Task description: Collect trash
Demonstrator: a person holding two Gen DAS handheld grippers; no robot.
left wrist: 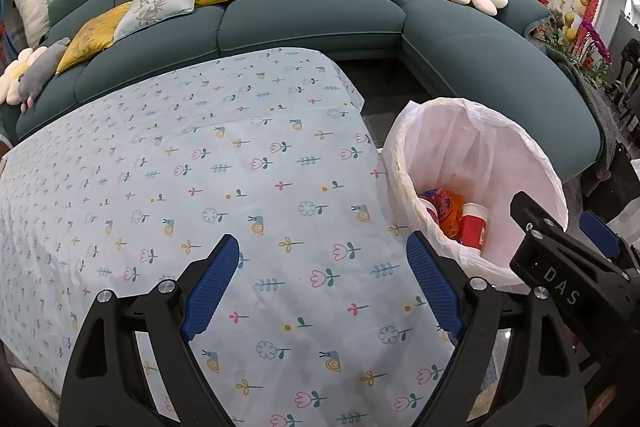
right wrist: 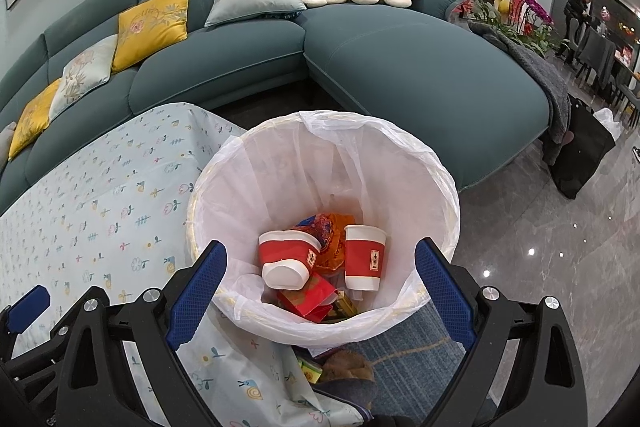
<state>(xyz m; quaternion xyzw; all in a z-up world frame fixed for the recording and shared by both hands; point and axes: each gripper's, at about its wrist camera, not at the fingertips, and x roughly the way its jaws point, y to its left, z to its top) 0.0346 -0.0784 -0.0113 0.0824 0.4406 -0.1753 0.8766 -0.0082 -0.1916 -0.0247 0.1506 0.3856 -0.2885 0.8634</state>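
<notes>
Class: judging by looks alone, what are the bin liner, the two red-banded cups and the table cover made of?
Bin liner: thin translucent plastic film, wrinkled and see-through. Upright cup and tipped cup: probably paper, matte white with printed red bands. Table cover: likely woven cloth, matte, softly creased; coated fabric is possible.

In the left wrist view the bin's (left wrist: 476,147) near wall and the right gripper's (left wrist: 560,239) black arm hide most of the trash — only part of one red cup (left wrist: 474,227) and an orange wrapper (left wrist: 446,211) show. In the right wrist view the small boxes (right wrist: 320,301) under the cups are half buried, their print too small to read. The green carton (right wrist: 309,373) below the bin sits partly behind the tablecloth (right wrist: 100,195) — its label unclear.
</notes>
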